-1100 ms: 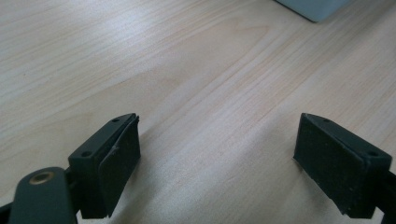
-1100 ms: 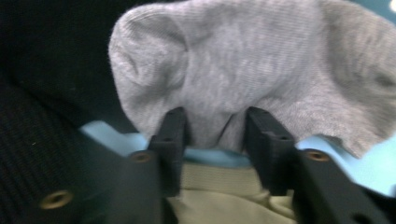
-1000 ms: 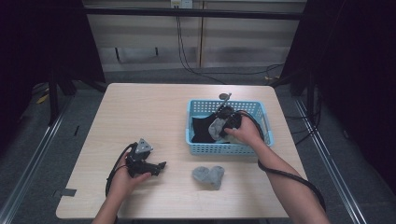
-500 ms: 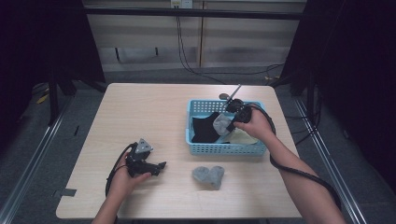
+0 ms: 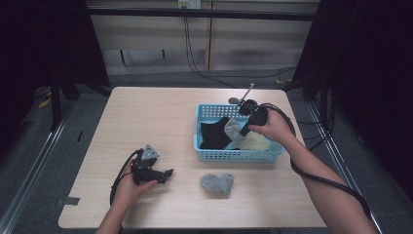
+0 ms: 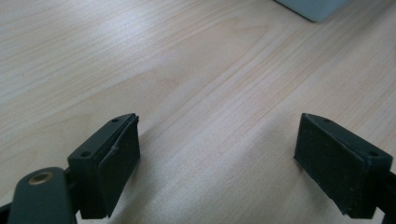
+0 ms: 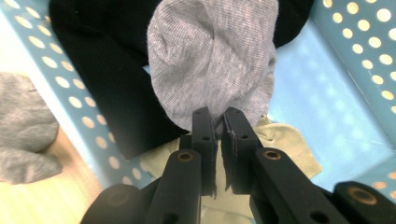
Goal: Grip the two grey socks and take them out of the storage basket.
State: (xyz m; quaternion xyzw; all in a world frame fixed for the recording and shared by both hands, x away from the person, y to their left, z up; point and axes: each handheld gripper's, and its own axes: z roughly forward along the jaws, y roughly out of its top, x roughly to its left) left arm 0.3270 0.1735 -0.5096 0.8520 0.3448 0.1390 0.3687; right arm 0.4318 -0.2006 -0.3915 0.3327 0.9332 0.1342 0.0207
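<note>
The right gripper (image 7: 215, 122) has its fingers (image 7: 203, 126) clenched on a grey sock (image 7: 212, 56), lifting it over the blue basket (image 5: 204, 148), above a black sock (image 5: 214, 134) and a cream one (image 5: 254, 142). The left gripper (image 6: 217, 154), fingers released, rests on the desk (image 5: 146, 117). Another grey sock (image 5: 217, 184) lies just in front of the basket.

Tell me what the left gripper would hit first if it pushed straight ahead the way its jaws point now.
Probably bare table: the open left gripper has nothing between its jaws and only wood ahead. A light corner, likely the blue basket, sits far off to one side, seemingly outside that line.
</note>
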